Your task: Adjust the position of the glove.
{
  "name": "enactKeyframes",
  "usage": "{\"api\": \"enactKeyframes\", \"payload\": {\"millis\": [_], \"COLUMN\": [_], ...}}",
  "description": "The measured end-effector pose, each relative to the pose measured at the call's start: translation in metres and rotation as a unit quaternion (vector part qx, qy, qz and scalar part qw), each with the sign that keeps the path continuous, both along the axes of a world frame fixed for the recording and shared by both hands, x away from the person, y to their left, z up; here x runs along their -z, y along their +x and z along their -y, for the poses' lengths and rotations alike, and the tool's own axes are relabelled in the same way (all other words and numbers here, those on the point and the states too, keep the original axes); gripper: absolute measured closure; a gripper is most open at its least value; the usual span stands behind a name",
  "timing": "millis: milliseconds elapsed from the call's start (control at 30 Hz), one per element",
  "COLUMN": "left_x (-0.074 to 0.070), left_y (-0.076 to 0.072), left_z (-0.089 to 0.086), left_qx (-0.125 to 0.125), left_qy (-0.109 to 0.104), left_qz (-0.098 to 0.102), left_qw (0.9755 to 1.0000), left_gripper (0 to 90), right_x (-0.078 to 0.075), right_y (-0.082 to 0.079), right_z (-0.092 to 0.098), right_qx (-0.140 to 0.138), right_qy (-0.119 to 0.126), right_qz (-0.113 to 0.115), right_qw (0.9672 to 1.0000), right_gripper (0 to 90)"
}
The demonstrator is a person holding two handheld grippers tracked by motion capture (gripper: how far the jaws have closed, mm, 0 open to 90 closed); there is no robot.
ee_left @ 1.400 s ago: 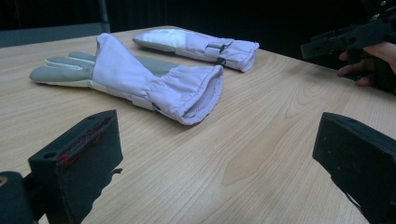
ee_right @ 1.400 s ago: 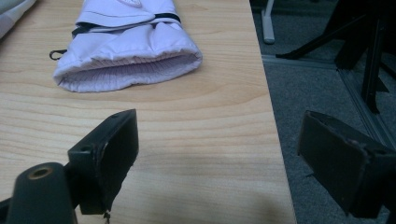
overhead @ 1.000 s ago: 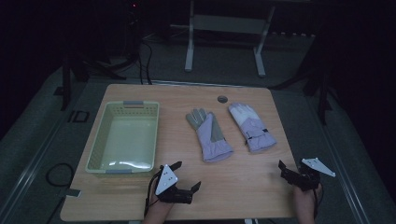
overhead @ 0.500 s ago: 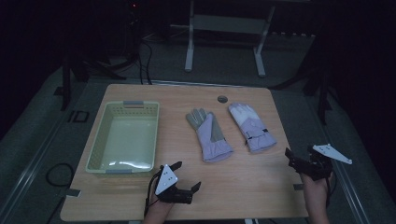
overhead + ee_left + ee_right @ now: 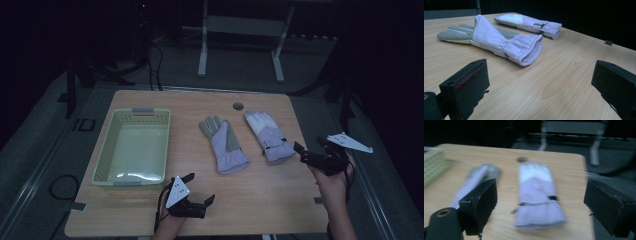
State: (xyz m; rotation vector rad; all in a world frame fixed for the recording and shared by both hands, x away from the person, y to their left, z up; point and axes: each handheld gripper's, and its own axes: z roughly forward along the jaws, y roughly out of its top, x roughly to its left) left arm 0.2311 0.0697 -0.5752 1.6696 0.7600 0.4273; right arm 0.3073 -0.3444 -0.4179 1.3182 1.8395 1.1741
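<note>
Two lilac gloves lie side by side on the wooden table [image 5: 260, 197]. The left glove [image 5: 224, 145] lies palm up with a grey palm; the right glove [image 5: 267, 135] has a white back and a black strap. My left gripper [image 5: 200, 187] rests low near the front edge, open and empty, facing the grey-palmed glove's cuff [image 5: 524, 48]. My right gripper [image 5: 301, 154] is held above the table's right edge, open and empty, just right of the strapped glove's cuff [image 5: 537, 217]. In the right gripper view, the gripper [image 5: 541, 195] looks straight along that glove, and the picture is blurred.
A pale green plastic basket [image 5: 132, 147] stands empty on the left half of the table. A small dark round disc [image 5: 238, 106] sits near the far edge. Beyond the table are a dark floor and a metal stand [image 5: 240, 30].
My right gripper has risen and moved forward, from the front right corner to beside the strapped glove's cuff. The left gripper and both gloves have stayed put.
</note>
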Motion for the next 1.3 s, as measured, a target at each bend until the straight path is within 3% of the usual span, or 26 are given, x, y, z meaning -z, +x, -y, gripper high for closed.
{"api": "enactKeyframes", "payload": {"millis": [167,267,633,933,1300], "left_x": [0.000,0.000,0.000,0.000,0.000], "left_y": [0.000,0.000,0.000,0.000,0.001], "left_z": [0.001,0.001,0.000,0.000,-0.001], "left_qx": [0.003,0.004,0.006,0.008,0.008], "left_qy": [0.001,0.000,-0.002,-0.004,-0.009], "left_qz": [0.001,-0.001,-0.003,-0.006,-0.006], "left_qw": [1.0000,1.0000,1.0000,0.9999,0.9999], "left_gripper": [1.5,1.5,1.5,1.5,1.5], "right_x": [-0.007,-0.009,-0.002,0.021,0.060], "right_y": [0.008,0.015,0.038,0.063,0.088], "right_z": [-0.023,-0.040,-0.102,-0.147,-0.182], "right_qx": [-0.046,-0.066,-0.093,-0.110,-0.108], "right_qy": [0.003,0.001,-0.029,-0.047,-0.064], "right_qz": [-0.002,-0.006,-0.013,-0.040,-0.083], "right_qw": [0.9989,0.9978,0.9952,0.9920,0.9886], "right_gripper": [21.4,21.2,28.3,32.4,37.6]}}
